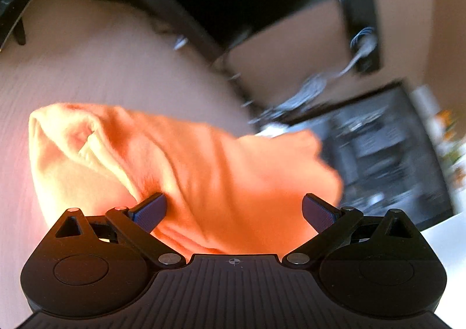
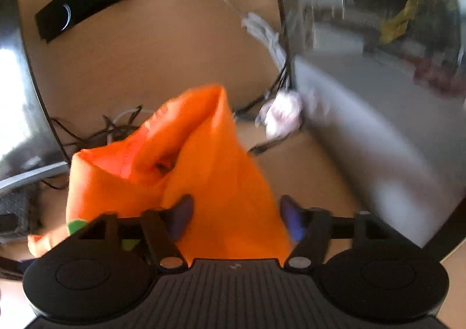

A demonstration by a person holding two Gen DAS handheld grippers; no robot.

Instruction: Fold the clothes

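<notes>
Orange cloth (image 1: 180,160) bunched on the table (image 1: 102,72), lying between the spread jaws of both left gripper (image 1: 234,209) and right gripper (image 2: 236,215), neither pinching; looks light, limp, unslippery; best taken at a hem corner.

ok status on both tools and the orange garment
Left tool open, orange garment between its fingers, bunched. Right tool open, same cloth between its fingers. Cables beyond; pictures blurred.
</notes>
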